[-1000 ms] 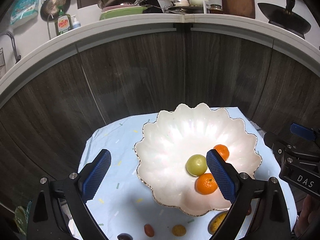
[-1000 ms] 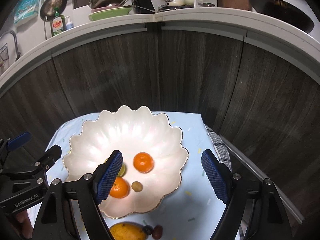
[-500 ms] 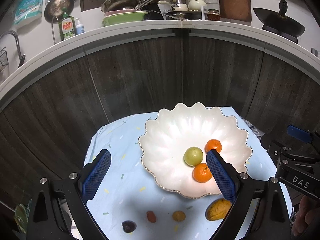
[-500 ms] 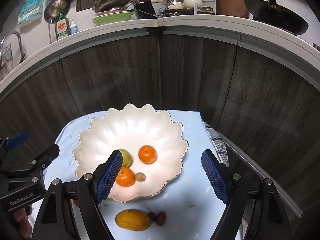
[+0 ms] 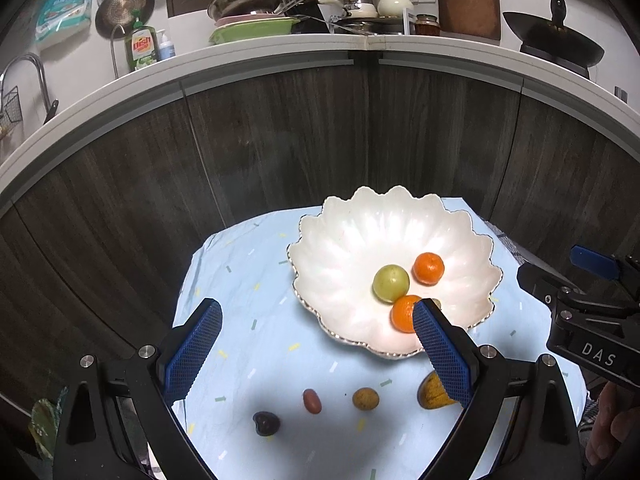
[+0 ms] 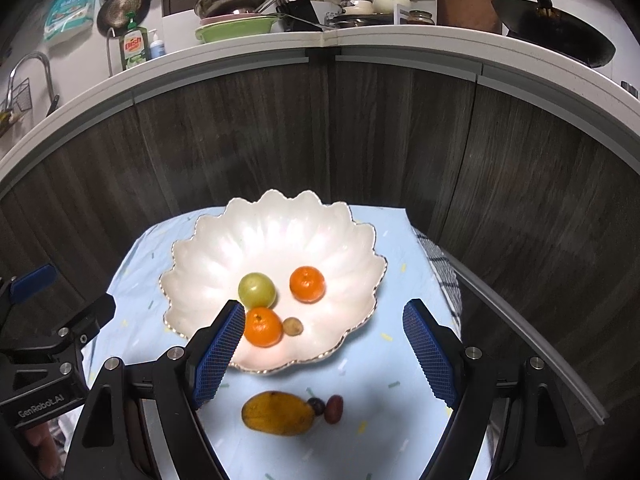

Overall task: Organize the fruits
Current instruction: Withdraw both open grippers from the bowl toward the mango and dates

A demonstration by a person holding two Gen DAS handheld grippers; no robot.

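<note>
We see a pearly white scalloped bowl [image 6: 276,236] holding two orange tangerines [image 6: 307,284] and a yellow-green fruit [image 6: 256,290], on a pale blue cloth [image 5: 256,280] flecked with confetti dashes.

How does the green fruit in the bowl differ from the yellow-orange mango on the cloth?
The green fruit is round; the mango is elongated and lies on its side. The green fruit sits inside the white scalloped bowl; the mango lies outside it on the blue cloth. The green fruit is pale green and smaller; the mango is yellow-orange and larger. Neither is gripped.
</note>
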